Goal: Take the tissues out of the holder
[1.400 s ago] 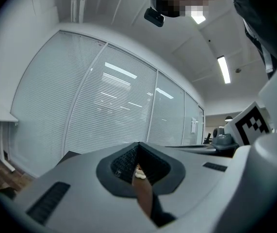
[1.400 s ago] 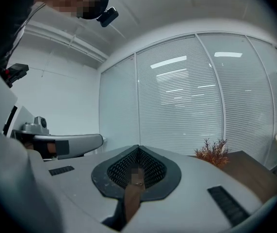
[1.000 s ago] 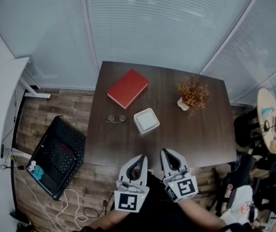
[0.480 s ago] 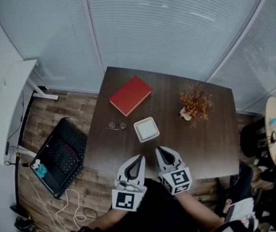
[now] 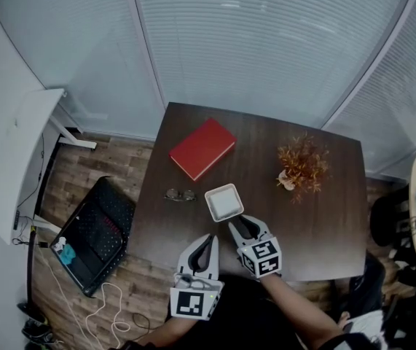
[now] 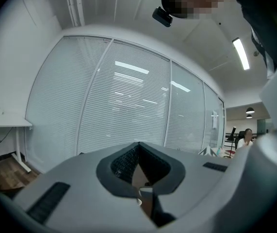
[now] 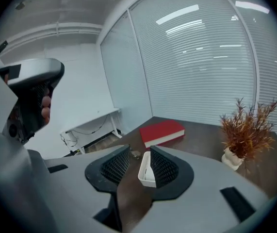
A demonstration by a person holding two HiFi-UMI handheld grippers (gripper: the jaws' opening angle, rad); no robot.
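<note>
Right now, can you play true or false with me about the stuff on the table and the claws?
1. The book lies on the table. True.
2. The glasses lie on top of the book. False: they lie on the table, left of the holder.
3. The right claw grips the holder. False: it is opening, and the holder sits just ahead of it, not squeezed.
4. The plant stands on the right part of the table. True.
5. The left claw is shut and empty. True.
</note>
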